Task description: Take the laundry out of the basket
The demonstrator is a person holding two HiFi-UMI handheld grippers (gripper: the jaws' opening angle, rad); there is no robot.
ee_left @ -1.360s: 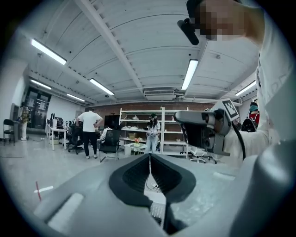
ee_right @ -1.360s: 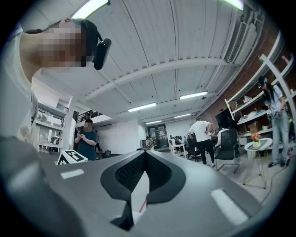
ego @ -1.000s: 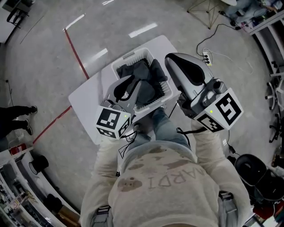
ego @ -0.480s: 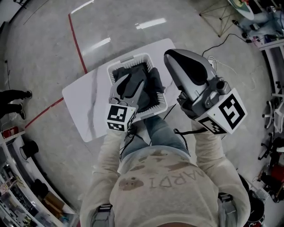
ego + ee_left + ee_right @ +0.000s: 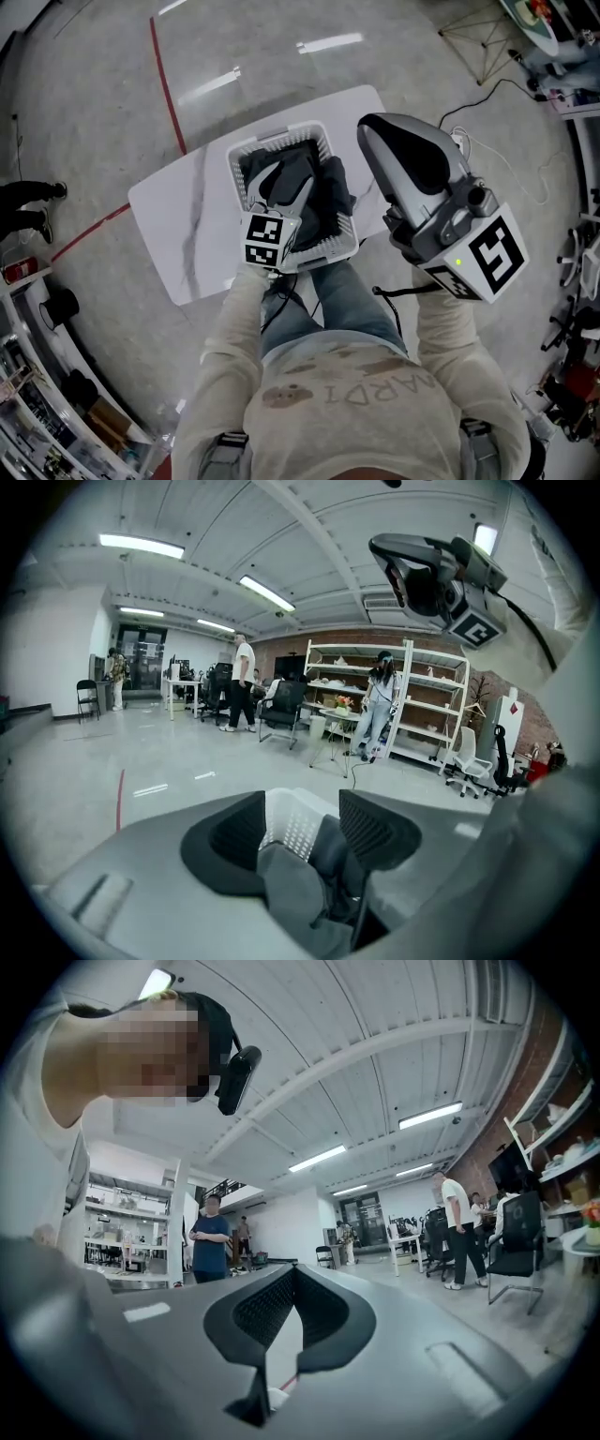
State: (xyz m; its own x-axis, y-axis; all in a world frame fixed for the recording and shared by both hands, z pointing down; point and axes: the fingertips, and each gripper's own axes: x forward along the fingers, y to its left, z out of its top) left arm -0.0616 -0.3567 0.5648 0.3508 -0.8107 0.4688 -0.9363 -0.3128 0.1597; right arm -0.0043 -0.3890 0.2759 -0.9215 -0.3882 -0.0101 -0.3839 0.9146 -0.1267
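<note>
A white laundry basket (image 5: 246, 150) stands on a white table (image 5: 169, 225), filled with dark laundry (image 5: 330, 202). My left gripper (image 5: 281, 180) is over the basket, open, jaws down among the clothes. In the left gripper view a grey cloth (image 5: 298, 892) lies low between the jaws of the left gripper (image 5: 302, 805), with the basket wall (image 5: 292, 825) beyond. My right gripper (image 5: 375, 131) is held up to the right of the basket, away from the laundry. In its own view the right gripper (image 5: 292, 1274) is shut with nothing in it.
The table stands on a grey floor with a red line (image 5: 167, 84) to its left. Cables and a power strip (image 5: 464, 141) lie to the right. Someone's shoes (image 5: 28, 192) show at the far left, and cluttered shelves (image 5: 37, 394) at the lower left.
My left gripper has moved forward and down over the basket, in among the clothes. The right gripper has stayed raised at the right, shifting only slightly.
</note>
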